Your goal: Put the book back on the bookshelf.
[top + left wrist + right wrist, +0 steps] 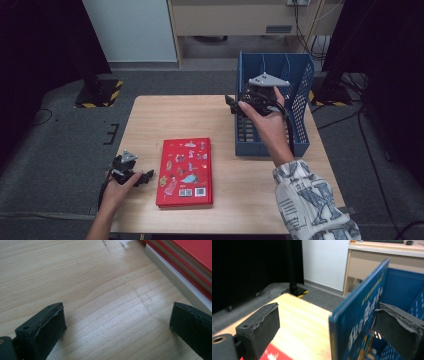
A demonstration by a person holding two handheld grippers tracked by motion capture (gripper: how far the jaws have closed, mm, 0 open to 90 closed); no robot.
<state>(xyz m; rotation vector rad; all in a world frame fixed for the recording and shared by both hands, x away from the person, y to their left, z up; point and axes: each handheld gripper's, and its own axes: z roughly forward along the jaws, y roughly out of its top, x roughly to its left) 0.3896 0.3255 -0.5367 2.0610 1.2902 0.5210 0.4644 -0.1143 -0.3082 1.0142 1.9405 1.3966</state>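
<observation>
While the right gripper (327, 330) stands wide around the blue book (359, 315) upright in the rack (300, 107), the unheld book could topple sideways.

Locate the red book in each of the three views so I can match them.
High view: the red book lies flat on the table, left of centre, just right of the left gripper.
Left gripper view: its stacked red covers and white page edges fill the upper right corner.
Right gripper view: a red sliver at the bottom edge.
Shared landmark: the light wooden tabletop.
</observation>
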